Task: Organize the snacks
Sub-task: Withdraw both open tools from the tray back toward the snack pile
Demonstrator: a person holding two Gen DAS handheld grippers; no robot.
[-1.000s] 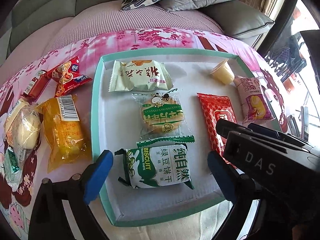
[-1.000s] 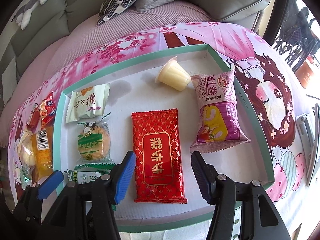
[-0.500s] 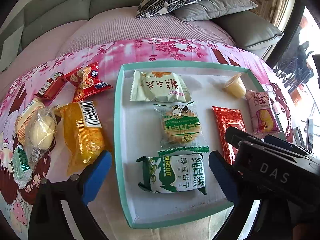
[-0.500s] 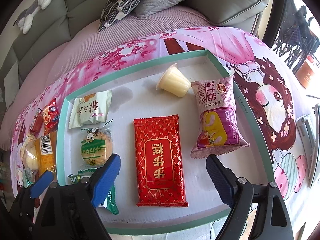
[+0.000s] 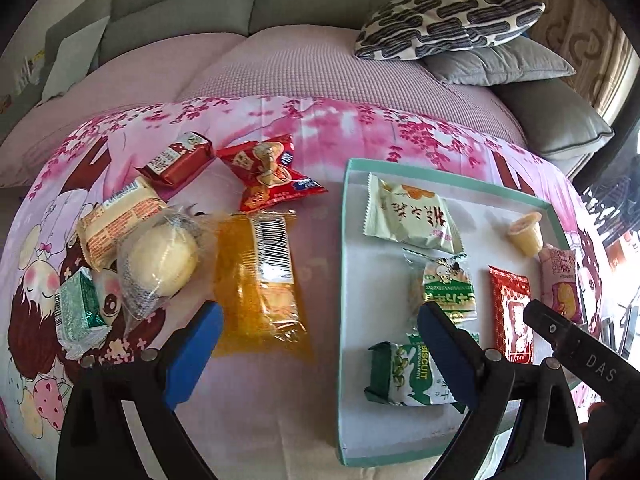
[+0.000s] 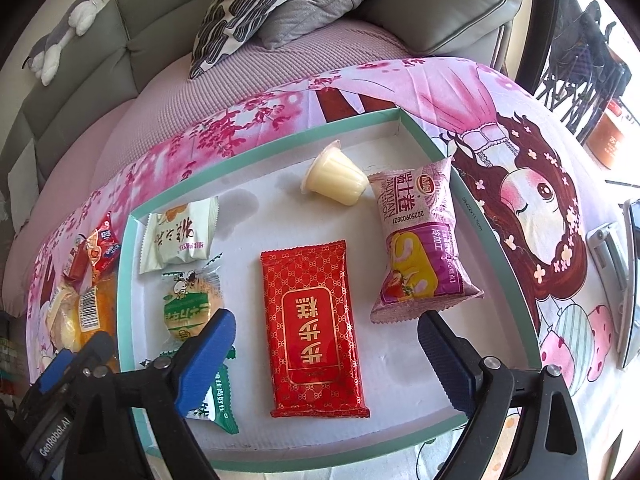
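Note:
A teal-rimmed white tray (image 5: 343, 264) (image 6: 256, 146) holds a pale green pastry pack (image 5: 408, 214), a round biscuit pack (image 5: 446, 288), a green biscuit pack (image 5: 404, 376), a red packet (image 6: 314, 334), a purple roll pack (image 6: 420, 244) and a jelly cup (image 6: 334, 174). Left of the tray lie an orange cake pack (image 5: 260, 284), a round bun (image 5: 160, 258), red snacks (image 5: 270, 174) and others. My left gripper (image 5: 316, 354) is open and empty between the orange pack and the tray. My right gripper (image 6: 324, 354) is open and empty over the red packet.
A pink printed cloth (image 5: 280, 420) covers the surface. A sofa with cushions (image 5: 448, 20) stands behind. A grey device (image 6: 612, 256) lies at the right edge in the right wrist view.
My left gripper has swung left, from over the green biscuit pack toward the loose snacks beside the tray. My right gripper has opened wider and drawn back slightly.

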